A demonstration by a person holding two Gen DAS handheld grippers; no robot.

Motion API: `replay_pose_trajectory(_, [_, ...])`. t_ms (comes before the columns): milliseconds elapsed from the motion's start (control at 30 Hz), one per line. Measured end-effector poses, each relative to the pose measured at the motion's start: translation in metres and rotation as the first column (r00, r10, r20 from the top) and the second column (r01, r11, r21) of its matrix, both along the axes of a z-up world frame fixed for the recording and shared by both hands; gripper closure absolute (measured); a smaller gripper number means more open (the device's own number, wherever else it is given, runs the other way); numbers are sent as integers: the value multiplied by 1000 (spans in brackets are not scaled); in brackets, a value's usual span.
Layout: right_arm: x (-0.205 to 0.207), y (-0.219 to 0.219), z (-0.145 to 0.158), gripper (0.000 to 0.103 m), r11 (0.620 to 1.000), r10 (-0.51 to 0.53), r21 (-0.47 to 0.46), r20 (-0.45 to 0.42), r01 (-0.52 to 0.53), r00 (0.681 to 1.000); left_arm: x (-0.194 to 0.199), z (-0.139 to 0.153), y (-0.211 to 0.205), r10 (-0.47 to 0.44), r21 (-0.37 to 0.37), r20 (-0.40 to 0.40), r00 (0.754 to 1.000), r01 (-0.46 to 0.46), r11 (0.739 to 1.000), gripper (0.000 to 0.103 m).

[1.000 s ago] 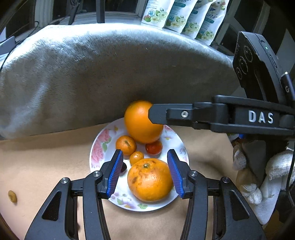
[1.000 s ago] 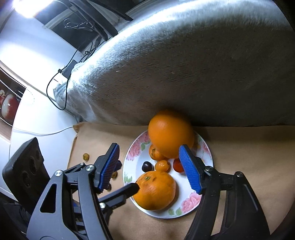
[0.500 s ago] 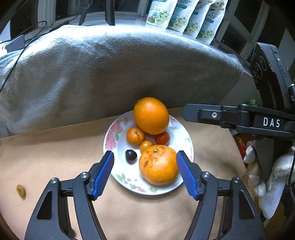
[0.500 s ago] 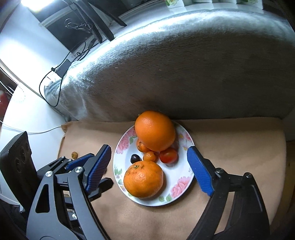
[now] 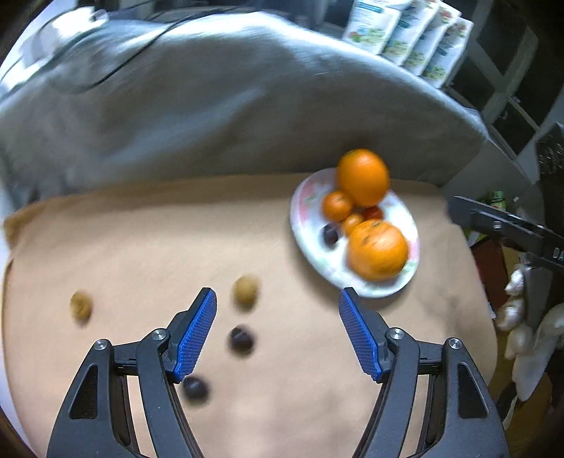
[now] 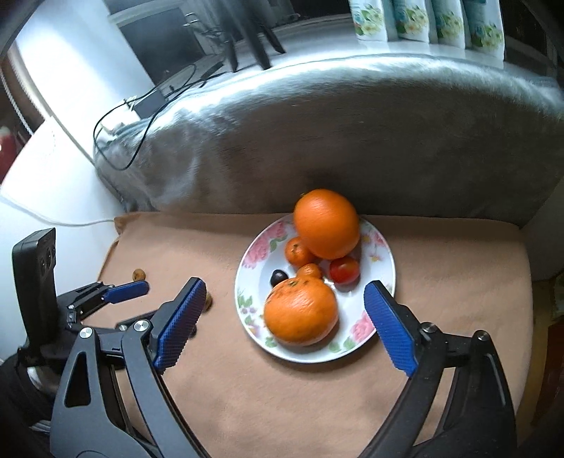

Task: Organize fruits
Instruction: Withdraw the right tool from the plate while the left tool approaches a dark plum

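Resting on a floral plate (image 6: 382, 278), the sorted fruit formed one cluster: a large orange (image 6: 326, 222) at the far rim, a second large orange (image 6: 300, 311) at the near rim, and between them a small mandarin (image 6: 297, 251), a smaller orange fruit (image 6: 310, 270), a red tomato (image 6: 344, 269) and a dark round fruit (image 6: 277, 277). The plate sat on a tan cloth (image 6: 282, 387), just in front of a grey blanket (image 6: 352, 134).

Loose fruit lay on the cloth well apart from the plate: two tan round fruits (image 5: 245, 289) (image 5: 80, 305) and two dark round fruits (image 5: 241, 339) (image 5: 195, 388). The left wrist view was motion-blurred.

The left tool (image 5: 278, 331) stood with its jaws spread wide and empty, above the loose fruit; the nearer tan fruit and one dark fruit appeared between its blue pads (image 5: 195, 331). The right tool (image 6: 282, 324) was likewise spread wide and empty, its pads flanking the near side of the plate without touching it.

Printed pouches (image 6: 423, 21) stood behind the blanket.
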State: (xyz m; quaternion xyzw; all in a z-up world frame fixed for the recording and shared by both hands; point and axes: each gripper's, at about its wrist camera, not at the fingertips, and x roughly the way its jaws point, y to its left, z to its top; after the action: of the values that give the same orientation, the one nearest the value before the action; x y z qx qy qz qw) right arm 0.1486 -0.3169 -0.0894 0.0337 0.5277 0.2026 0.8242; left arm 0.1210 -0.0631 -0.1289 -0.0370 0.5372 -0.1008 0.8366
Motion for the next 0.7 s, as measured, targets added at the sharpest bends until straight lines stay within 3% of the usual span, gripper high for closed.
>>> replay_pose_trajectory(200, [-22, 26, -4, 10, 997, 17, -80, -32, -19, 999, -31, -16, 43, 42, 48, -53, 998, -40, 998, 31])
replay_pose_trajectory(467, [-46, 51, -25, 10, 996, 57, -69, -91, -64, 994, -53, -35, 77, 75, 72, -100, 992, -68, 995, 34])
replay_pose_trajectory(700, [-53, 80, -38, 12, 994, 108, -13, -123, -111, 987, -59, -45, 82, 77, 36, -122, 990, -73, 997, 48])
